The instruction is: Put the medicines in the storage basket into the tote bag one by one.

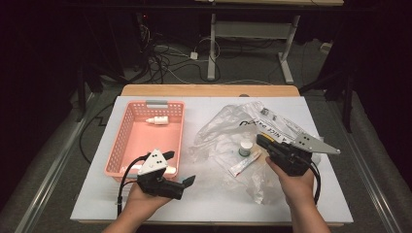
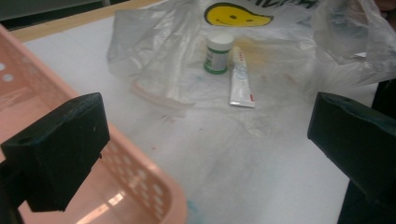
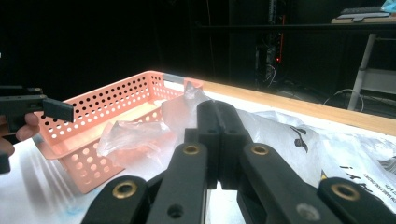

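Observation:
A clear plastic bag [image 1: 228, 126] printed with a yellow smiley lies crumpled on the right half of the white table. Inside it stand a small white-capped jar [image 1: 246, 147] [image 2: 218, 52] and, beside it, a white tube [image 1: 245, 163] [image 2: 240, 79]. My right gripper [image 1: 261, 141] [image 3: 217, 112] is shut at the bag's near edge, and a fold of film [image 3: 187, 95] stands up at its tips. Over the front right corner of the pink basket [image 1: 127, 121] [image 2: 140, 172], my left gripper [image 1: 180, 167] [image 2: 210, 126] is open and holds nothing.
A small white bottle [image 1: 158, 120] lies at the far end of the basket, and another white item [image 1: 170, 170] rests near its front right corner. Bare white table [image 1: 214, 194] stretches between the hands. Beyond the wooden far edge [image 1: 209, 90] are cables and desk legs.

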Motion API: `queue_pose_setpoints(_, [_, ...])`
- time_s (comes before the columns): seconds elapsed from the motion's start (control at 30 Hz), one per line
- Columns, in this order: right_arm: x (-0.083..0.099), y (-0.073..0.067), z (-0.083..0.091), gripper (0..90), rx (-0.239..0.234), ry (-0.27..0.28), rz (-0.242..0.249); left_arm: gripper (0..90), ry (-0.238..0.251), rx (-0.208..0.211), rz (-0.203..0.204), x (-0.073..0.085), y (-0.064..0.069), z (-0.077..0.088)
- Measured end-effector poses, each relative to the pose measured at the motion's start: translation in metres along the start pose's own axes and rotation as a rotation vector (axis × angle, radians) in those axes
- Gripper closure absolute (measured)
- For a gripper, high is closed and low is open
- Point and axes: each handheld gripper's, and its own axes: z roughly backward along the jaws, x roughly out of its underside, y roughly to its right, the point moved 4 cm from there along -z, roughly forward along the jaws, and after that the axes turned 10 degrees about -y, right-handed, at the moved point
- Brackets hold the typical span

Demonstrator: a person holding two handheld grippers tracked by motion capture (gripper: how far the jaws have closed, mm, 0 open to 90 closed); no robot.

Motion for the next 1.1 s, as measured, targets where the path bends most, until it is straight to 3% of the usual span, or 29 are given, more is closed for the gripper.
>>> queue_pose_setpoints(0.43, [0.001,0.001,0.000,90.0,0.001,-0.001,-0.002,0.0,0.008,-0.091,0.067,0.018,-0.039,0.024])
queue_pose_setpoints(0.77, [0.002,0.001,0.000,90.0,0.001,-0.003,-0.008,0.0,-0.003,-0.150,0.127,0.029,-0.064,0.032])
queue_pose_setpoints(0.9, [0.001,0.001,0.000,90.0,0.001,-0.001,-0.006,0.0,0.004,-0.161,0.146,0.025,-0.071,0.037])
queue_pose_setpoints(1.1, [0.001,0.001,0.000,90.0,0.000,0.000,-0.007,0.0,0.014,-0.191,0.148,0.004,-0.080,0.040])
